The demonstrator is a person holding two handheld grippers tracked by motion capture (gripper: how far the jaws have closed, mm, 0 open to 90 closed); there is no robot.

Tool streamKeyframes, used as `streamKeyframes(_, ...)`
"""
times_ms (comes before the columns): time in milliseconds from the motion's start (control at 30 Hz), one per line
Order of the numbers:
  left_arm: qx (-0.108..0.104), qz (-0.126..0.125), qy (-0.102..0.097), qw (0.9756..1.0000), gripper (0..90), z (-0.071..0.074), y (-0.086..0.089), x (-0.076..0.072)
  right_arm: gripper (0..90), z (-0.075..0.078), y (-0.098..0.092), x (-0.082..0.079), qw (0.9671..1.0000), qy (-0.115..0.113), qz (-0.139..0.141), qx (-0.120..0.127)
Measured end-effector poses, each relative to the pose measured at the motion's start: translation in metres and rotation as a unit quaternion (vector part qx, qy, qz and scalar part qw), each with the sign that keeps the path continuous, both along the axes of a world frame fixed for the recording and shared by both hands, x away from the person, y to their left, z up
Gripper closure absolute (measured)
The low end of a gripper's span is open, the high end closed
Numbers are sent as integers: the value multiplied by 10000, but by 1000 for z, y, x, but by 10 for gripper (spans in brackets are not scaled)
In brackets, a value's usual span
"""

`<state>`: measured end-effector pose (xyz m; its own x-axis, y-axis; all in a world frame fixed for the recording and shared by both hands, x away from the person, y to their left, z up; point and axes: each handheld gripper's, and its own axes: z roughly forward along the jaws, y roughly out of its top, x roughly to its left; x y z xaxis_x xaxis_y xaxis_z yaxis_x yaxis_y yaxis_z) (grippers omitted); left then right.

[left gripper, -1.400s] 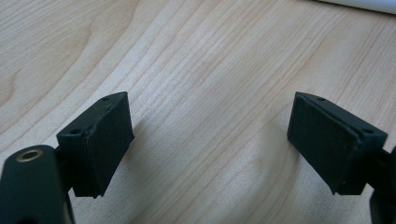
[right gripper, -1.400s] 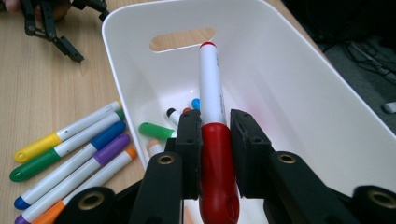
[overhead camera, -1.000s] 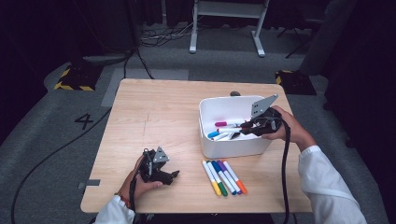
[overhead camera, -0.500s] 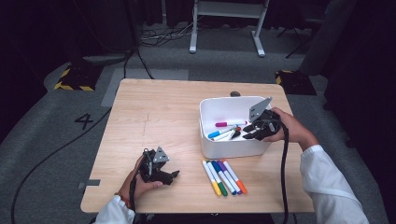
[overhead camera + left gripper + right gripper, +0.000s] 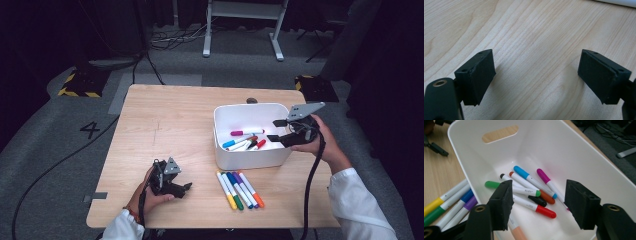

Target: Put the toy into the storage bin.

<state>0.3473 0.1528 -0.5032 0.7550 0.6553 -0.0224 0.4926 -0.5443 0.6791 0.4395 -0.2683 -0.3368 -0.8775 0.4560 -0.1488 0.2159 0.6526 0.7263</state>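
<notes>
Jaws just opened, empty, above markers [image 5: 534,195] in bin [image 5: 584,157].

I can read one sign: a dark "4" [image 5: 92,129] marked on the grey floor [image 5: 45,150], at the left of the high view, just left of the bench [image 5: 180,125]. In the right gripper view, the markers [image 5: 529,192] in the white bin [image 5: 579,157] carry small grey print on their barrels, but it is too small for me to read. Nothing else bears text I can make out.
</notes>
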Motion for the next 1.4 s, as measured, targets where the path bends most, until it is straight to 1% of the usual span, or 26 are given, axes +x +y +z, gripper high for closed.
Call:
streamKeyframes(33, -3, 2, 1, 10000, 143, 0, 0, 0, 376, 3, -3, -4, 9999, -57, -63, 68)
streamKeyframes(67, 0, 1, 0, 10000, 144, 0, 0, 0, 368, 5, -7, -10, 9997, -149, -185, 115)
streamKeyframes(100, 0, 5, 3, 10000, 144, 0, 0, 0, 366, 8, -9, -14, 9995, -197, -225, 124)
streamKeyframes(167, 9, -1, -3, 10000, 144, 0, 0, 0, 355, 12, -14, -25, 9990, -322, -279, 141)
streamKeyframes(267, 2, 1, -1, 10000, 144, 0, 0, 0, 347, 15, -23, -40, 9983, -415, -305, 271)
streamKeyframes(367, 1, 1, 0, 10000, 144, 0, 0, 0, 340, 14, -30, -55, 9975, -491, -332, 383)
streamKeyframes(400, -1, 5, 4, 10000, 144, 0, 0, 0, 338, 13, -33, -60, 9974, -523, -267, 411)
streamKeyframes(433, -2, 7, 5, 10000, 144, 0, 0, 0, 334, 10, -35, -67, 9972, -538, -256, 453)
streamKeyframes(500, 17, 15, -7, 10000, 144, 0, 0, 0, 327, 5, -39, -75, 9968, -548, -265, 514)
streamKeyframes(600, 8, 26, 4, 10000, 145, 0, 0, -1, 320, -9, -43, -89, 9966, -426, -298, 633)
streamKeyframes(700, 7, 26, 4, 10000, 145, 0, 0, -1, 319, -27, -42, -99, 9973, -361, -435, 471)
streamKeyframes(800, 7, 22, 0, 10000, 145, 0, 0, -1, 315, -46, -38, -107, 9975, -362, -512, 315)
streamKeyframes(833, 17, 16, -8, 10000, 145, 0, 0, 0, 315, -53, -37, -110, 9975, -307, -517, 383)
streamKeyframes(933, 9, 19, 0, 10000, 145, 0, 0, -1, 319, -72, -31, -114, 9968, -10, -507, 613)
streamKeyframes(967, 11, 24, 4, 10000, 145, 0, 0, -1, 319, -81, -27, -115, 9969, 85, -483, 617)
streamKeyframes(1000, 9, 19, 0, 10000, 144, 0, 0, 0, 320, -88, -24, -116, 9970, 121, -478, 603)
streamKeyframes(1100, 15, 16, -11, 10000, 144, 0, 0, 0, 323, -106, -14, -119, 9965, 324, -407, 653)
streamKeyframes(1133, 15, 16, -11, 10000, 144, 0, 0, 0, 323, -110, -10, -120, 9968, 364, -379, 600)
streamKeyframes(1200, 5, 21, -2, 10000, 144, 0, 0, 0, 329, -116, -5, -121, 9976, 345, -357, 473)
streamKeyframes(1233, 15, 16, -10, 10000, 144, 0, 0, 0, 342, -119, -2, -121, 9972, 426, -332, 527)
streamKeyframes(1333, 13, 12, -10, 10000, 144, 0, 0, 0, 349, -124, 4, -121, 9966, 509, -274, 589)
streamKeyframes(1400, 16, 1, -12, 10000, 143, 0, 0, 0, 353, -127, 7, -120, 9963, 581, -229, 589)
